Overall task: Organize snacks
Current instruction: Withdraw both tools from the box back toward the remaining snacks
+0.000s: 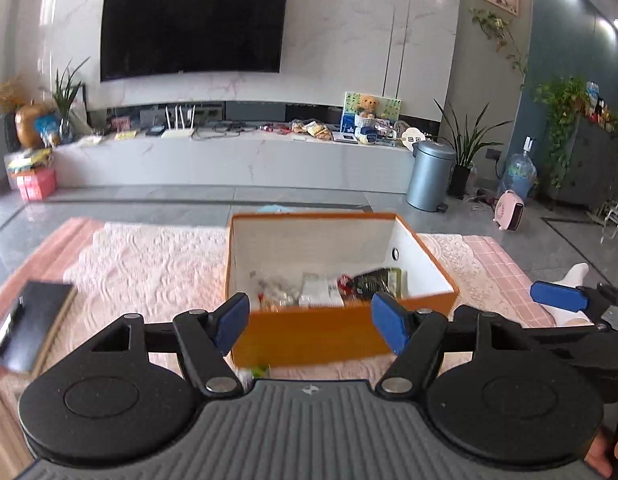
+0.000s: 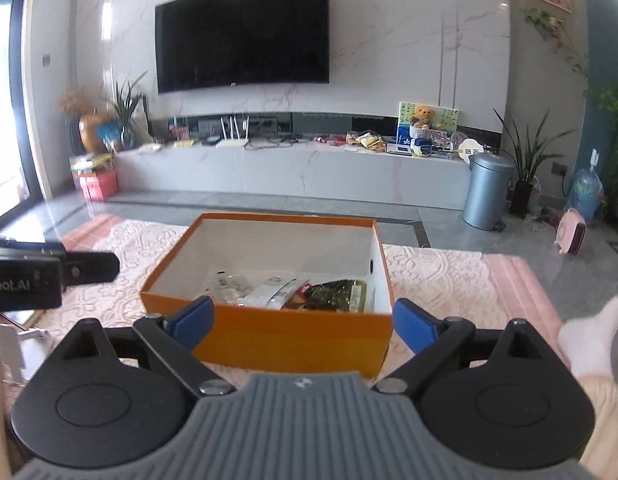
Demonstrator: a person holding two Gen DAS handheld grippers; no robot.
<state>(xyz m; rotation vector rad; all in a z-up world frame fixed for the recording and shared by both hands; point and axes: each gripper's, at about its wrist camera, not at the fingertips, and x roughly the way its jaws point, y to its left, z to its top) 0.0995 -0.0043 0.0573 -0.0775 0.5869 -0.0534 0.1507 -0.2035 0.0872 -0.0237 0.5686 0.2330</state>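
Gaping wide and empty, each tool [image 1: 311,320] [image 2: 303,320] faces the orange box [image 2: 293,344].

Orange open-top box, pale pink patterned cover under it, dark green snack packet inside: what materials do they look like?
Orange open-top box: likely cardboard, matte orange outside, white inside; thin straight walls, punched hole in the side.
Pale pink patterned cover: looks like quilted or embossed fabric; raised pattern, soft edges.
Dark green snack packet: probably plastic film, glossy; crinkled, with highlights.
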